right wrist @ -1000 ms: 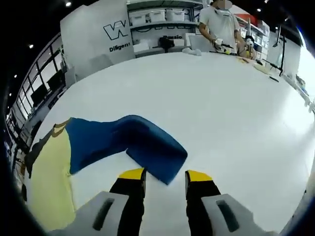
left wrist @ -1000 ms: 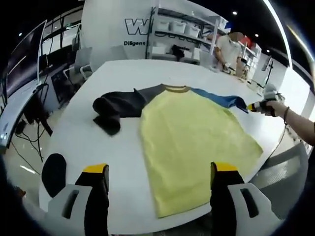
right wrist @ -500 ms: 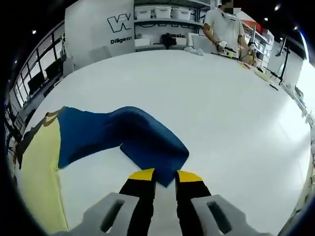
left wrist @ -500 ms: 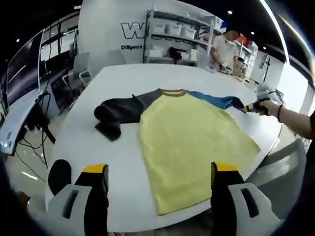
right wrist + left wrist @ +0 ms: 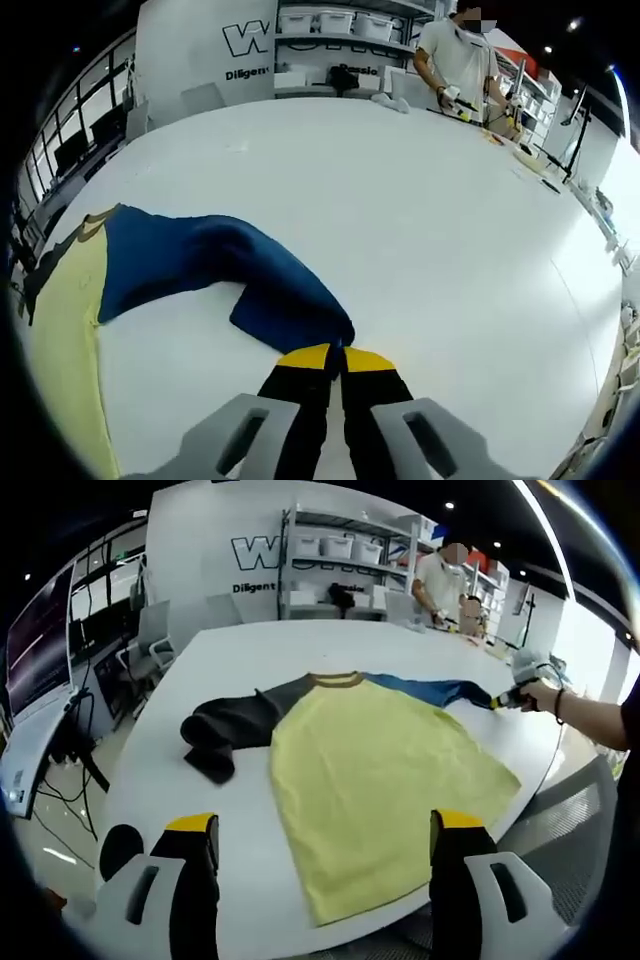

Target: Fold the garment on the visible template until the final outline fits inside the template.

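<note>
Large "W" logo on back wall [image 5: 205, 45], partial word "Diligent" beneath it

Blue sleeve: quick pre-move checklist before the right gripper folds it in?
1. Right gripper shut on the blue sleeve end: ok, jaws together on the cuff.
2. Left gripper free: ok, open, holding nothing, above the near table edge.
3. Yellow body flat on the white table: ok.
4. Dark sleeve laid out: not ok, bunched.
5. Fold path clear: ok, bare table around the sleeve.
6. Template outline: cannot tell, none seen on the table.
</note>
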The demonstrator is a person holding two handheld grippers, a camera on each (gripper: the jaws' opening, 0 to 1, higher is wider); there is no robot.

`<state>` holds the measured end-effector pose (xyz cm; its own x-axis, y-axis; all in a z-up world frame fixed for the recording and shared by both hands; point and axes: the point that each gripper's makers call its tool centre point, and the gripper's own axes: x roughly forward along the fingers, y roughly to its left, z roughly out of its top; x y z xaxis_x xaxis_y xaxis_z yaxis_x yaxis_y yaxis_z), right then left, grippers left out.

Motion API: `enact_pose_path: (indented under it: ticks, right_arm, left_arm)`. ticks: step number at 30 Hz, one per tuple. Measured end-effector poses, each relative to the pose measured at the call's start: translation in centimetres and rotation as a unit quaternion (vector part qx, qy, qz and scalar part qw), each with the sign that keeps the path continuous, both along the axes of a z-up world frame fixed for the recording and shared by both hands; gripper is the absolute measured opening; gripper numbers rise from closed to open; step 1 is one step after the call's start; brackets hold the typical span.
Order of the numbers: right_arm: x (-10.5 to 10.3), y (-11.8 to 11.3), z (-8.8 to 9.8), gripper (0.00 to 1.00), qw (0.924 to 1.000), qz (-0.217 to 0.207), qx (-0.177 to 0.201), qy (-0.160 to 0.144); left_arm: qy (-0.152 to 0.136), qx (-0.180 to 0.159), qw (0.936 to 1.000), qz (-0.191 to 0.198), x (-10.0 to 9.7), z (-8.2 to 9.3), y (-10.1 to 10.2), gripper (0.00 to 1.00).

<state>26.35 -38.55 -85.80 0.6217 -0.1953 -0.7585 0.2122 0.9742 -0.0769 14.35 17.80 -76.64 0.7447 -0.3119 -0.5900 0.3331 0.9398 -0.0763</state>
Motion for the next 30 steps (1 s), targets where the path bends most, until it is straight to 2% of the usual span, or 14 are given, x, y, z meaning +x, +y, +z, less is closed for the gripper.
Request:
enact_pose_path:
  ticks: [4, 5, 8, 9, 11, 16, 18, 24, 30]
  right_arm:
    - [-0.2, -0.9, 0.1, 0.00, 0.9999, 0.007, -0.013, 0.005]
    - [-0.2, -1.2, 0.2, 0.00, 0.9993, 0.024, -0.027, 0.011]
    - [-0.1, -1.4, 0.3, 0.00, 0.9987, 0.033, -0.035, 0.015]
    - [0.4, -2.7, 1.0, 0.00, 0.9959, 0.052, -0.073, 0.015]
    - [1.4, -3.5, 1.5, 0.00, 0.9953, 0.051, -0.082, 0.005]
    - [3.2, -4.6, 1.8, 0.00, 0.9934, 0.059, -0.098, 0.006]
    - [4.4, -5.1, 1.9, 0.00, 0.9903, 0.076, -0.116, 0.004]
    - [6.7, -6.2, 1.4, 0.00, 0.9906, 0.073, -0.115, 0.010]
    - [6.2, -6.0, 0.8, 0.00, 0.9961, 0.042, -0.077, 0.000]
  left_arm:
    - [-0.003, 0.002, 1.0000, -0.009, -0.1, 0.0, -0.3, 0.84]
    - [-0.001, 0.002, 0.9999, -0.011, -0.2, 0.0, -0.3, 0.84]
    - [0.001, 0.003, 0.9998, -0.018, -0.3, -0.2, -0.6, 0.84]
    - [0.001, 0.004, 0.9998, -0.021, -0.4, -0.3, -0.8, 0.84]
    - [0.005, 0.002, 0.9998, -0.021, -0.4, -0.6, -0.8, 0.84]
    - [0.000, 0.001, 0.9997, -0.025, -0.3, -0.5, -1.0, 0.87]
    - [0.001, 0.001, 0.9996, -0.028, -0.3, -0.5, -1.1, 0.87]
    - [0.013, 0.003, 0.9996, -0.027, -0.2, -1.2, -0.9, 0.90]
    - [0.014, -0.001, 0.9994, -0.031, -0.4, -1.5, -1.2, 0.93]
